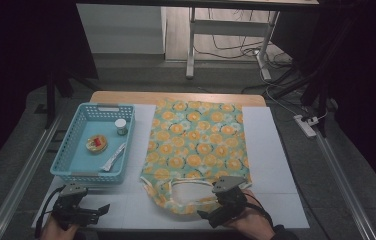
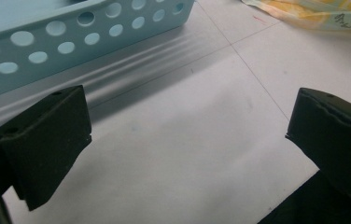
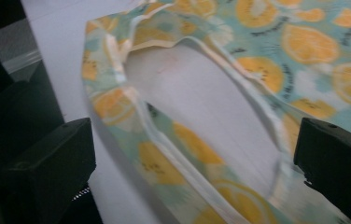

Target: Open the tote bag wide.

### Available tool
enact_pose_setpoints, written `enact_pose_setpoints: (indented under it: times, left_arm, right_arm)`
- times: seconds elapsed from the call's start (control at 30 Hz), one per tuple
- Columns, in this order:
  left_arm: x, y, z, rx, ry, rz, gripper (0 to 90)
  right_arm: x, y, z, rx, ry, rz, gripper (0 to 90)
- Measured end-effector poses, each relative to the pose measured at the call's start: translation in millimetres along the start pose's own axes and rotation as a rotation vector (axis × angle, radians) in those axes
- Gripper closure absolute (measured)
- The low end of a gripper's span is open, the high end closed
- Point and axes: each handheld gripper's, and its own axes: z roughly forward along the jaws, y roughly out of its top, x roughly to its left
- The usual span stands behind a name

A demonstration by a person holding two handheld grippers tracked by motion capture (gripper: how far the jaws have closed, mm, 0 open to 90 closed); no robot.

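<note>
Two white sheets cover the wooden table [image 1: 176, 96], with grey floor and a white desk frame [image 1: 192, 45] beyond it. Spread flat beside the blue basket [image 1: 74, 150] lies the orange-print bag [image 1: 198, 145]. Over its handle loop hovers the right gripper [image 1: 213, 212], jaws spread; the left gripper [image 1: 96, 212], near the basket's front, also gapes.

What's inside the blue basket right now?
In the blue basket lie a small white-capped jar, a round yellow tin with a red label and a white sachet. Its near wall hides the floor just behind it.
</note>
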Motion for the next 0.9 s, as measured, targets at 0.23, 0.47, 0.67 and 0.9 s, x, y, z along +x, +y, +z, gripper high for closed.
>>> enact_pose_setpoints:
  times: [0.23, 0.47, 0.67, 0.9]
  left_arm:
    - [0.0, 0.1, 0.0, 0.0, -0.001, 0.001, 0.0]
    - [-0.1, 0.4, 0.4, 0.002, -0.001, 0.004, 0.0]
    - [0.0, 0.8, 0.7, 0.003, -0.001, 0.006, 0.0]
    - [-0.1, 1.1, 0.8, 0.003, -0.003, 0.007, 0.0]
  right_arm:
    - [9.9, 6.0, 10.0, 0.018, 0.052, -0.029, 6.2]
    - [5.0, 15.5, 7.6, 0.004, 0.045, -0.025, 11.3]
    - [0.7, 28.9, 14.8, 0.0, 0.032, -0.029, 15.0]
    - [-1.0, 43.9, 28.2, 0.006, 0.029, -0.037, 20.9]
